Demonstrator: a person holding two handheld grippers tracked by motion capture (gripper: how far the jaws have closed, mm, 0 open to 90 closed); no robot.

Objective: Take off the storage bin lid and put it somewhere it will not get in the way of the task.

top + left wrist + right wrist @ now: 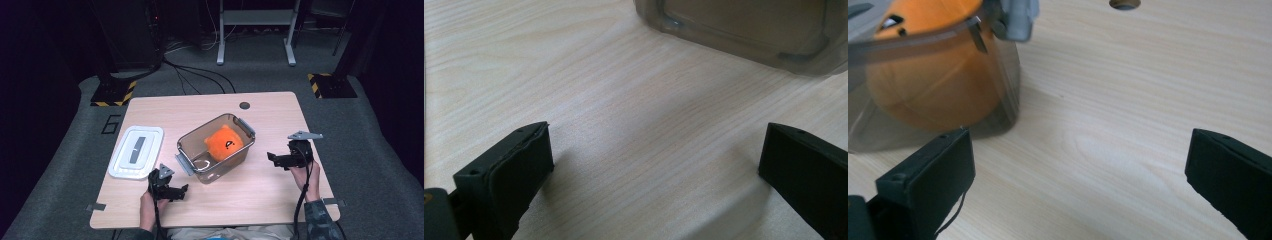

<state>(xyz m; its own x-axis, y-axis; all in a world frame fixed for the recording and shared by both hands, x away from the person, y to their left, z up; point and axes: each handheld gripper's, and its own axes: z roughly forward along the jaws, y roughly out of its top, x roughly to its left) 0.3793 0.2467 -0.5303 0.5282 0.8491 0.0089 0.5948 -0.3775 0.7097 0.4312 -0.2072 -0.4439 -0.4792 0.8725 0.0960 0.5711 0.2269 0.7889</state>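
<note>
A clear plastic box (192,141) with grey latches stands at the table's middle, and an orange plush toy (224,143) lies inside it. Its white lid (136,151) rests flat to the left. My left gripper (181,192) hovers near the front edge, just short of the box's near corner (744,30), open with bare wood between the jaws. My right gripper (270,159) sits to the right of the box, open and pointing at it. In the right gripper view the plush toy (933,85) shows through the box wall (1005,90) under a grey latch (1015,17).
The wooden table (270,190) has a round cable hole (244,105) at its far edge. Bare wood lies in front of the box and to its right. Beyond the table are a carpeted floor, cables and a desk frame (255,30).
</note>
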